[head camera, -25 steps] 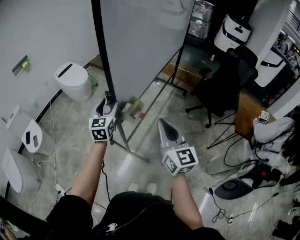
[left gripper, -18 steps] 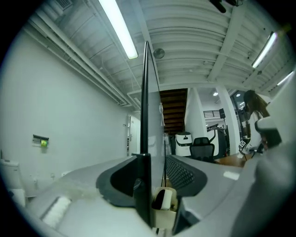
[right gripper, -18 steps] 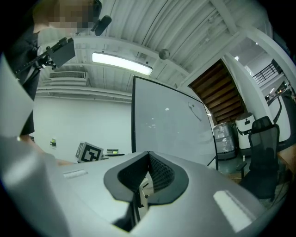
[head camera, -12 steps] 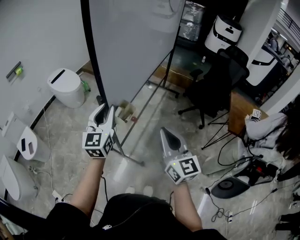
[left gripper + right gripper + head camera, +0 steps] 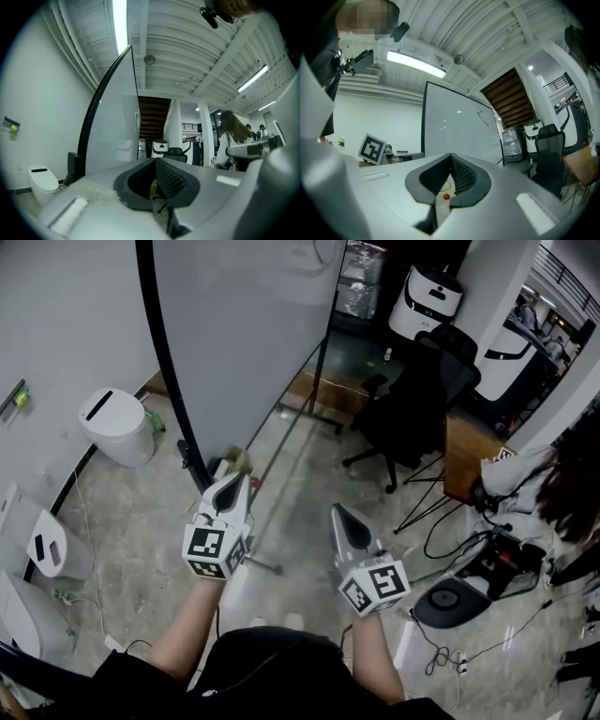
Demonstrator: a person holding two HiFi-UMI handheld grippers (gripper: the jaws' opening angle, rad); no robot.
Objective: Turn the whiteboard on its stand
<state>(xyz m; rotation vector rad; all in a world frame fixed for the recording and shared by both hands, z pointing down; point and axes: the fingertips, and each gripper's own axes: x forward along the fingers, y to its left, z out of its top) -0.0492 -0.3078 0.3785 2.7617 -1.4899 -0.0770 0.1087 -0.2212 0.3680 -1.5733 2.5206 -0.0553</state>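
Observation:
The whiteboard (image 5: 244, 324) stands tall on its wheeled stand (image 5: 281, 432), its black frame edge (image 5: 161, 362) facing me. My left gripper (image 5: 234, 486) hangs a little short of that edge's lower end, jaws shut with nothing between them. The right gripper (image 5: 339, 512) floats beside it over the floor, also shut and empty. In the left gripper view the whiteboard (image 5: 112, 126) rises ahead beyond the left gripper (image 5: 154, 161). In the right gripper view the whiteboard (image 5: 454, 126) stands past the right gripper (image 5: 450, 157).
White toilet-like units (image 5: 114, 426) line the left wall. A black office chair (image 5: 412, 413), a wooden desk (image 5: 464, 454) and white machines (image 5: 424, 301) stand behind the board. Cables and a round base (image 5: 450, 596) lie at the right, near a person (image 5: 553, 488).
My left gripper has come away from the whiteboard's black edge, moving back and to the right, and its jaws have closed. The right gripper has barely moved.

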